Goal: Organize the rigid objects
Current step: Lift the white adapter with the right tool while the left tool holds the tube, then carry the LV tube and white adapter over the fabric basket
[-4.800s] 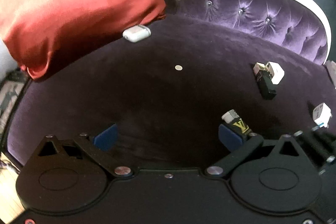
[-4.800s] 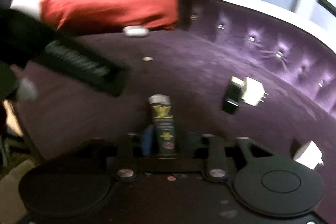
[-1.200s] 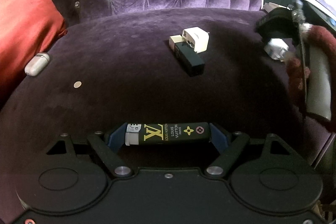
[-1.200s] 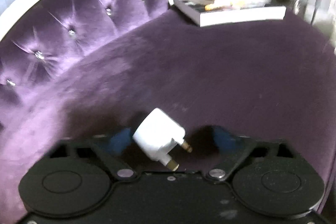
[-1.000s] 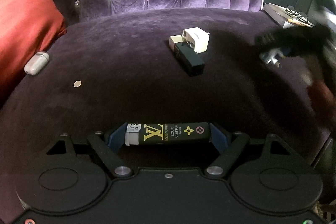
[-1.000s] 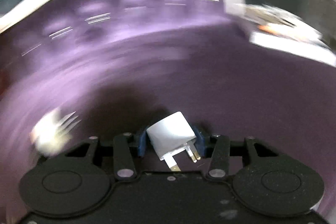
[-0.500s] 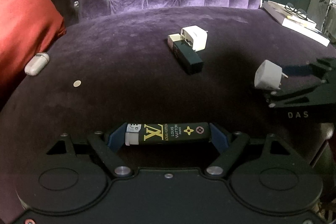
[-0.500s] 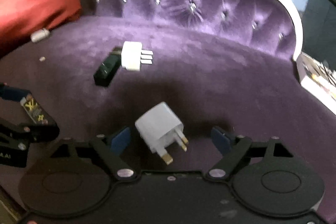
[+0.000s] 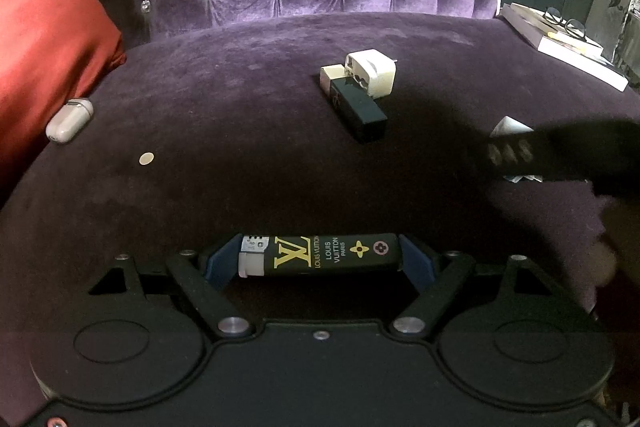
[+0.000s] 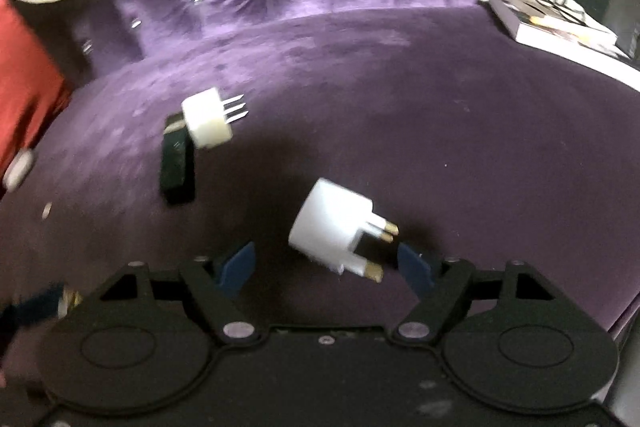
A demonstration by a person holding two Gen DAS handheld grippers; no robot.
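Left claw grips the black lighter endwise over the sofa seat's front edge, right claw gapes around the white plug, so grouping likely comes next.

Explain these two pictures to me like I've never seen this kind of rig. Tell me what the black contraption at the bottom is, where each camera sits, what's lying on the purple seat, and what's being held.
There is no robot arm here: a person holds a two-finger gripper in each hand, and a fisheye camera on each looks forward along its fingers.

The left wrist view shows the left gripper shut on a black lighter, held crosswise between its blue pads.

The right wrist view shows the right gripper open, with a white plug adapter lying between its fingers, not clamped.

Both look over a purple velvet seat. On it lie a second white plug against a black box, a small white case beside a red cushion, and a coin-like disc.
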